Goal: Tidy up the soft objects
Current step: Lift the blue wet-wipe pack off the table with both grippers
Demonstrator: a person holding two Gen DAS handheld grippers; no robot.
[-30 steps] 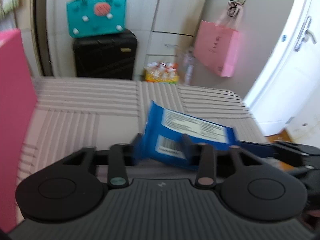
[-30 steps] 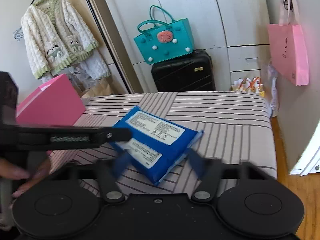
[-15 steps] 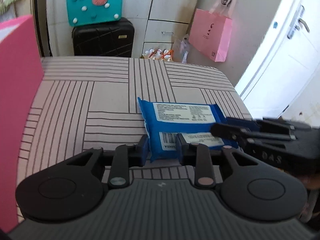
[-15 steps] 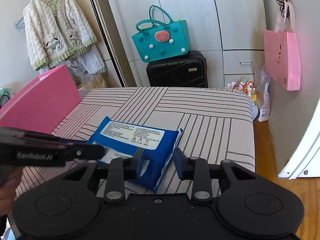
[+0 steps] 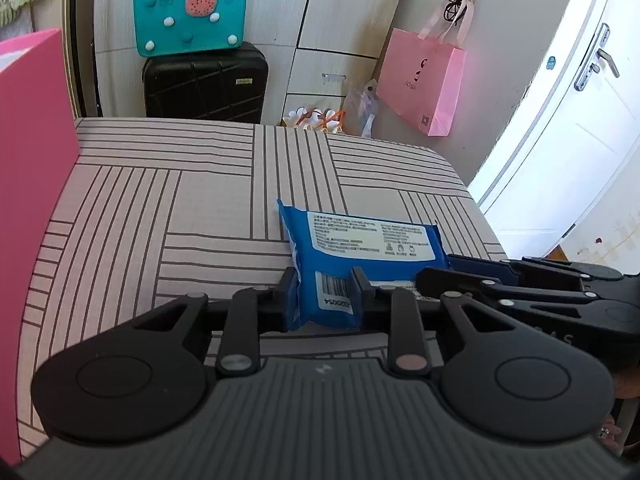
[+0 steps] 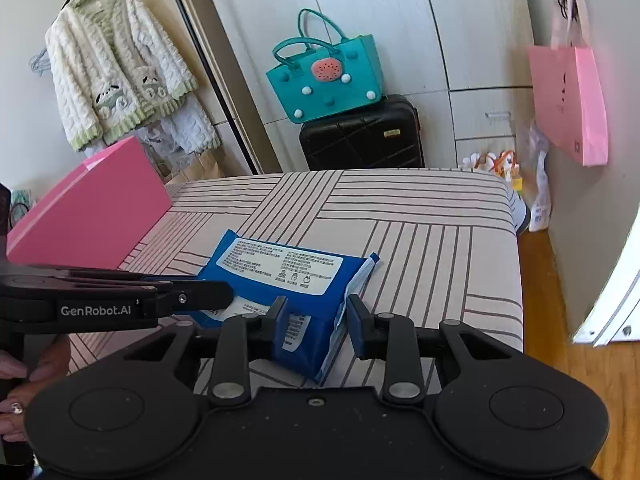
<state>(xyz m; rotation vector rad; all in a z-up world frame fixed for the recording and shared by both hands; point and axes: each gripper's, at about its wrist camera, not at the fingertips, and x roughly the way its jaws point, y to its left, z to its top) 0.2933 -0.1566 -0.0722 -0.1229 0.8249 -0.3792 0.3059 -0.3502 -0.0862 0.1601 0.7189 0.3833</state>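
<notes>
Left wrist view: striped bed [image 5: 168, 216] fills the frame, pink box [image 5: 28, 200] standing at its left edge. Blue pack [image 5: 360, 248] lies flat near the bed's right side, label up, well apart from the box.

Left gripper [image 5: 325, 298]: jaws have just been closing and now pinch the pack's near end, pads pressing into the soft wrap at the barcode.

Right gripper [image 6: 316, 322]: jaws have just been closing too. They straddle the pack's other end; the left pad touches the wrap, the right pad stands just clear of the crimped edge. Not a firm hold yet, as I judge it.

Risks:
- Pack is soft and slick. With only a short bite at each end it may sag in the middle or slide out on lifting.
- Right jaws may catch only the thin seam flap, which would fold and slip.
- If the two hands pull apart, the wrap could stretch or tear free.
- Pack sits close to the bed's edge; a dropped end could send it to the floor.
</notes>
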